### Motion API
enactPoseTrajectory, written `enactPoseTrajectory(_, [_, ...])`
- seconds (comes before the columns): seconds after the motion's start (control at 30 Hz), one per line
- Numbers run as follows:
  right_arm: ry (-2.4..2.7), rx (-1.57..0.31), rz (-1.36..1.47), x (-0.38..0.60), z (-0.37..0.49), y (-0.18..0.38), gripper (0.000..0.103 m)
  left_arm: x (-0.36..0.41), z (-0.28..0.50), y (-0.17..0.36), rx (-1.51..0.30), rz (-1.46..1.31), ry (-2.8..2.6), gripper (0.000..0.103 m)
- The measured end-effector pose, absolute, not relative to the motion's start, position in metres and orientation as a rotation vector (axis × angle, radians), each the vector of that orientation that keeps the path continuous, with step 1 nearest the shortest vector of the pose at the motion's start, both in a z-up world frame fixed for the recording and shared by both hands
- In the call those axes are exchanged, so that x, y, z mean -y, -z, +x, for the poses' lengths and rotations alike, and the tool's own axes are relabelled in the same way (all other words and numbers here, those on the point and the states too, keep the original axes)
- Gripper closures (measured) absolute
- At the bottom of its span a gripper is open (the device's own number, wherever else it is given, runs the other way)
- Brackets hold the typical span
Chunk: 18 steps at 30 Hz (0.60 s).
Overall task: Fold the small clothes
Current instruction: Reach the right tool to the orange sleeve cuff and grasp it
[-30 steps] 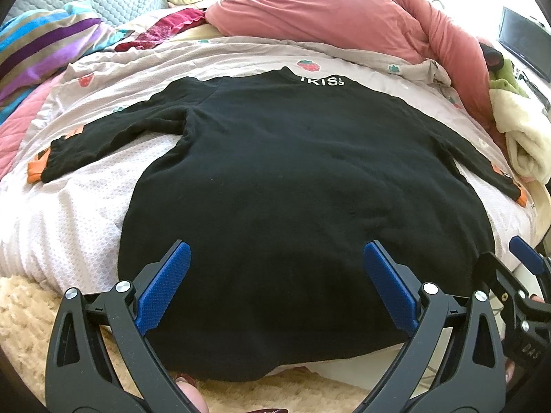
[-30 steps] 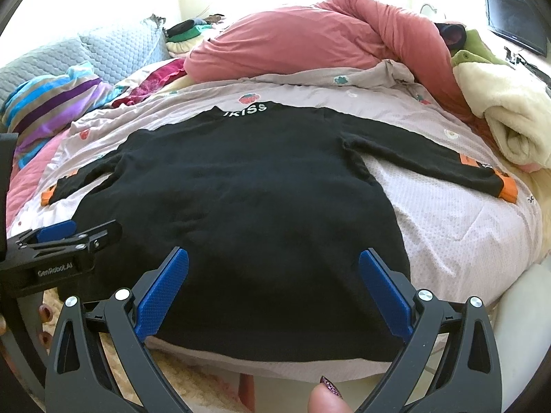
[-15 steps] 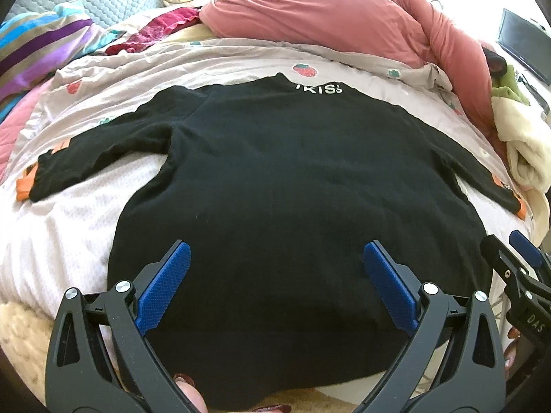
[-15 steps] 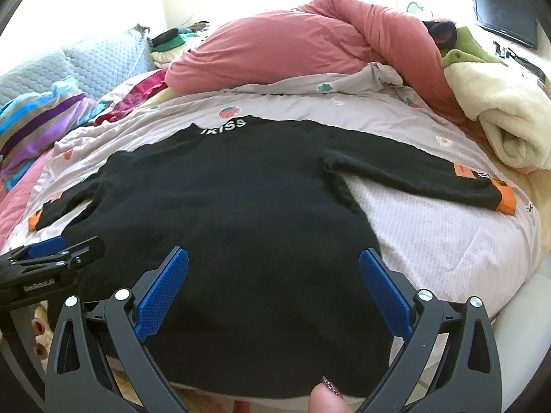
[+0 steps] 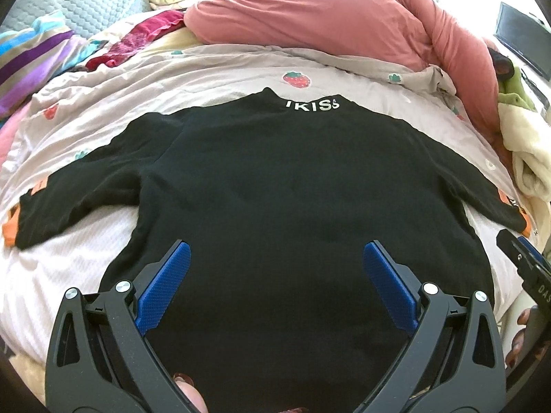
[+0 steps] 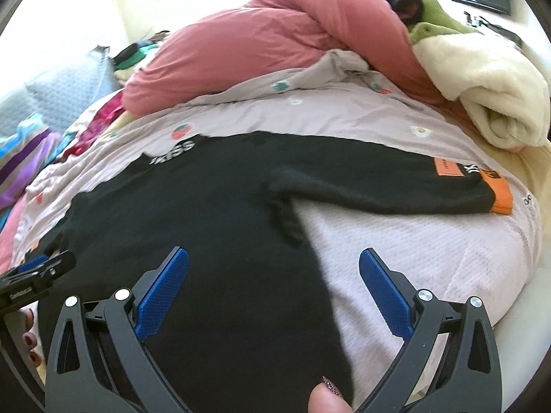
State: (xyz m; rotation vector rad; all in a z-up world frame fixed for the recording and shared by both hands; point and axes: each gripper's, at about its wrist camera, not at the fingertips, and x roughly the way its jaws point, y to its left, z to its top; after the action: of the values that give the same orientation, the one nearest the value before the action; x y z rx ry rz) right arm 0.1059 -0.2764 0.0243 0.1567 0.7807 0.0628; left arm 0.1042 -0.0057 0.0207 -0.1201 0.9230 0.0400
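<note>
Both claws have come in lower and closer over the black sweater (image 5: 275, 206) than a moment ago, and the right one has swung out toward the sweater's right side, so the long sleeve with the orange cuff (image 6: 501, 196) now fills more of its view.

That sweater lies flat on the bed (image 6: 413, 258), back up, collar with white lettering at the far end, hem nearest the person, both sleeves stretched out to the sides. The left claw (image 5: 275, 275) hangs over the lower middle of the sweater, jaws spread wide and holding nothing. The right claw (image 6: 273, 278) hovers over the sweater's right side seam, one blue pad above black cloth and the other above the bedspread, also wide and empty. A pink duvet (image 5: 327, 24) is heaped beyond the collar and a cream blanket (image 6: 482, 86) sits past the right cuff.

As I read it, the fold has not begun. To do the first fold well, I would pinch the right sleeve near the cuff, catch only that one layer rather than the bedspread beneath, and carry it straight across the sweater's back, keeping the shoulder line flat so no ridge forms.
</note>
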Motion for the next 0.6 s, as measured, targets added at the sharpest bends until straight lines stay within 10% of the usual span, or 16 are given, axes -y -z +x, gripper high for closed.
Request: enactPoseTrajectory(0.6, [0.244,-0.829,0.419,0.395,0.157,0.004,0.004,-0.001,0.182,-0.016,-0.936,-0.16,-0.045,0.008])
